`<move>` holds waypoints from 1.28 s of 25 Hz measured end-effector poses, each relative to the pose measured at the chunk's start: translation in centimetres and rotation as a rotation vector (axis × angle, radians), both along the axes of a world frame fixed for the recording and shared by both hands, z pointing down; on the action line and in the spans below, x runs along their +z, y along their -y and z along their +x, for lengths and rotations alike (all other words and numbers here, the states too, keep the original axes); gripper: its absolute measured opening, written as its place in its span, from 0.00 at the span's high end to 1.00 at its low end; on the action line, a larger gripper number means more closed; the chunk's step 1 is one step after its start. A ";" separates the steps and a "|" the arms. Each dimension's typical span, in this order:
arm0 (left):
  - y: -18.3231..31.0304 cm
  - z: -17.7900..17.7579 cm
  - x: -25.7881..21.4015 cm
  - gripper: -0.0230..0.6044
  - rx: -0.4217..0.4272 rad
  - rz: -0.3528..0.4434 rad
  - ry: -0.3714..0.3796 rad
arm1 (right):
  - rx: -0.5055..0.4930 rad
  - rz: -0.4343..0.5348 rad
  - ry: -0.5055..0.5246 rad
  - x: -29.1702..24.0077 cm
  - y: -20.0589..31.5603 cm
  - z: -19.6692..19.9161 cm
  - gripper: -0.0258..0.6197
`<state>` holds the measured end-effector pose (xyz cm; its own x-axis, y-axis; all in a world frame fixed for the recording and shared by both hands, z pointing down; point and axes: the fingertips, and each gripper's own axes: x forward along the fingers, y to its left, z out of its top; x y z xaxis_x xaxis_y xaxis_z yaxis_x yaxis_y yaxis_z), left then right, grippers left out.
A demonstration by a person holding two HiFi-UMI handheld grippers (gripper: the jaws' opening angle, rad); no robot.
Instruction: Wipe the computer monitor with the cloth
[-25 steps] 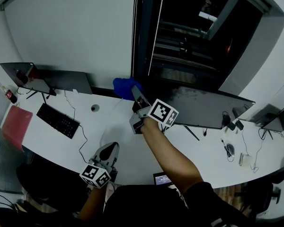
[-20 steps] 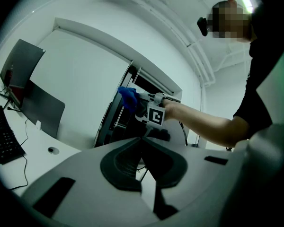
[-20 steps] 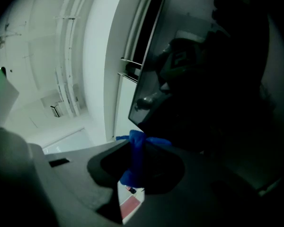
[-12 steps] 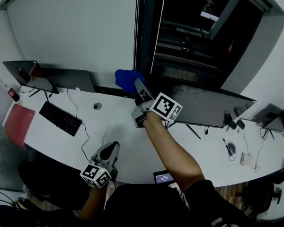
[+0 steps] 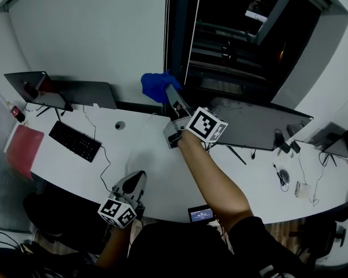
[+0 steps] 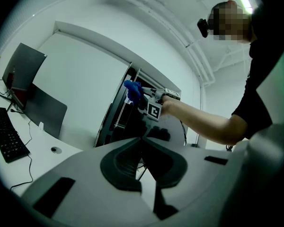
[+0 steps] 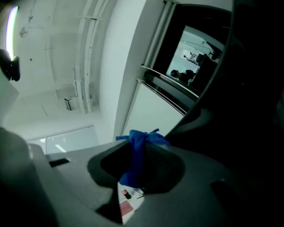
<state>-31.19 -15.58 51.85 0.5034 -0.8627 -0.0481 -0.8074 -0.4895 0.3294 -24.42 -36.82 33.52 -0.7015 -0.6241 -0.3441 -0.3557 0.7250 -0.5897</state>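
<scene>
A blue cloth [image 5: 156, 86] is bunched in my right gripper [image 5: 170, 95], which is shut on it and held up over the white desk [image 5: 145, 155]. The cloth hangs just left of the upper left corner of the wide dark monitor [image 5: 255, 129]. In the right gripper view the cloth [image 7: 138, 154] fills the gap between the jaws, and the monitor's dark face [image 7: 255, 103] fills the right side. My left gripper [image 5: 136, 180] stays low at the desk's near edge, shut and empty. The left gripper view shows its jaws [image 6: 143, 143] meeting, with the cloth [image 6: 132, 91] far ahead.
Two more monitors [image 5: 84, 94] stand at the far left, with a black keyboard [image 5: 75, 142], a red folder [image 5: 24, 149] and a bottle [image 5: 15, 112] near them. A small lit device [image 5: 200, 215] sits at the front edge. Cables and small items [image 5: 281, 181] lie at the right.
My right gripper has lifted the blue cloth a little higher and farther from me, toward the monitor's upper left corner. The left gripper has stayed where it was.
</scene>
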 end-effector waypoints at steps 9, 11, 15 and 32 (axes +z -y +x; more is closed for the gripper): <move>0.2 0.8 -0.5 0.97 0.027 0.013 0.005 | 0.171 0.475 -0.486 -0.3 -7.6 5.7 0.83; 0.5 1.5 -0.4 0.97 0.050 0.015 0.015 | 0.222 0.530 -0.600 0.6 -9.2 8.3 0.83; 1.0 3.4 -0.2 0.97 0.091 0.006 0.011 | 0.300 0.540 -0.723 3.2 -12.4 13.7 0.83; -11.5 13.2 0.7 0.97 0.114 0.055 0.103 | 0.446 0.130 -0.839 21.5 -36.0 29.7 0.83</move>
<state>-17.96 -4.08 52.60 0.6024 -0.7974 -0.0365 -0.7739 -0.5947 0.2179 5.29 -0.82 54.99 -0.4581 -0.8855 0.0771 -0.8846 0.4627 0.0580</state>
